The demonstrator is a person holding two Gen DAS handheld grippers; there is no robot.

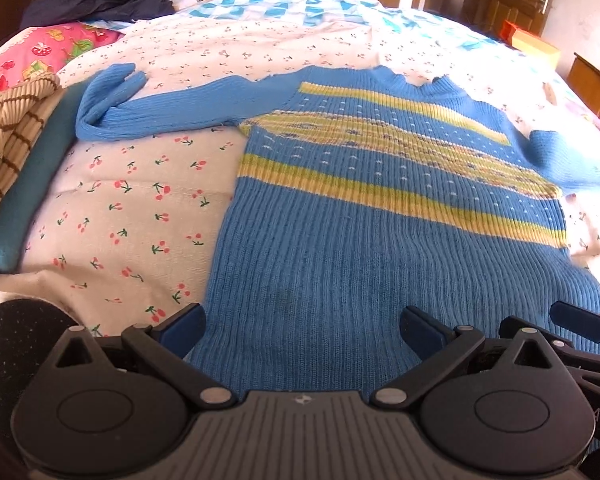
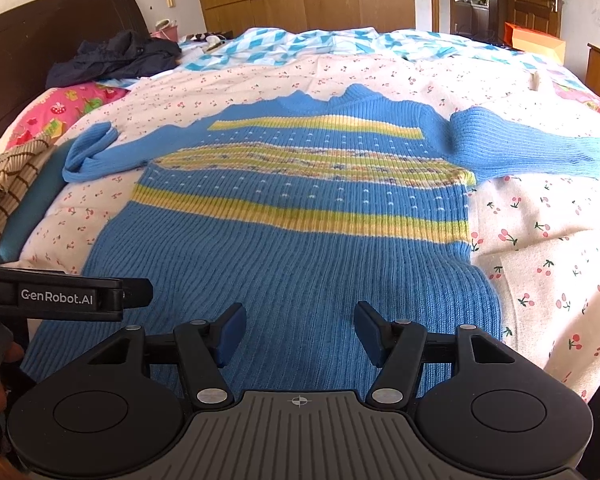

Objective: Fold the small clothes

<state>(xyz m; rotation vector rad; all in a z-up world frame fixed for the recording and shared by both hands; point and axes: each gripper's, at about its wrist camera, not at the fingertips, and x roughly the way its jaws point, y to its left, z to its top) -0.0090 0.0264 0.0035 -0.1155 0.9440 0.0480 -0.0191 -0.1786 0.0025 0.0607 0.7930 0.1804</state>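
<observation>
Sweater [image 2: 284, 248] flat near bed's [image 2: 540, 264] front edge, sleeves outspread; left gripper [image 1: 302, 330] and right gripper [image 2: 300, 332] agape, empty. Risk: pinching one knit layer, bunching hem.

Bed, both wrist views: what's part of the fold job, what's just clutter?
Job: blue striped sweater, left gripper, right gripper, both open.
Clutter: dark jacket, brown striped garment, pink pillow, orange box.

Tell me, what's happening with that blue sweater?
Left gripper open, right gripper open, both over hem. Blue striped sweater flat on bed, unfolded. Nothing in the way.
</observation>
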